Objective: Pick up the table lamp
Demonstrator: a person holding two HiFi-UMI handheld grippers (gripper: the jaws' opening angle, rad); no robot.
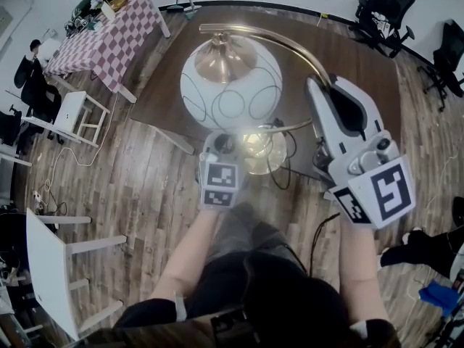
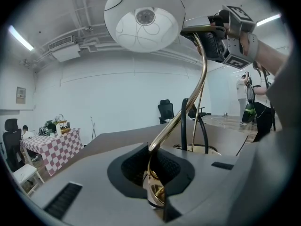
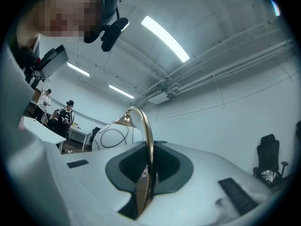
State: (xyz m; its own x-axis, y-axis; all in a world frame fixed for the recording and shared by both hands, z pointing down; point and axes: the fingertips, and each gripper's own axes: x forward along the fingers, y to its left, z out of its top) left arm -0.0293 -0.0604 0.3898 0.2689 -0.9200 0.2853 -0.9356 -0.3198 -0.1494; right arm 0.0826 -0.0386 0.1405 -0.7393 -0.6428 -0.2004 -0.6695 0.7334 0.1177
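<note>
1. Head view: the table lamp [image 1: 230, 85] is over a dark brown table [image 1: 167, 93]. Its white globe shade [image 1: 246, 100] is towards the far side and its round gold base [image 1: 262, 151] is at the table's near edge. Whether the base touches the tabletop cannot be told. The left gripper [image 1: 221, 143] is just beside the base, at the low end of the gold stem [image 1: 254, 35]. The right gripper [image 1: 317, 87] reaches higher up the arch of the stem. A checked table [image 1: 109, 35] stands well apart at the upper left, and an office chair [image 1: 384, 9] at the upper right.

2. Left gripper view: the jaws are pinched on the lower stem [image 2: 181, 119], with the gold metal wedged between the dark pads of the left gripper [image 2: 157, 175]. The shade [image 2: 143, 18] hangs overhead. The right gripper [image 2: 214, 32] clamps the stem near its top. A black cable [image 2: 184, 121] rises beside the base [image 2: 202, 149].

3. Right gripper view: the right gripper [image 3: 148, 173] is closed on the stem [image 3: 148, 131], which runs up between the pads and curves over to the shade [image 3: 115, 135].
</note>
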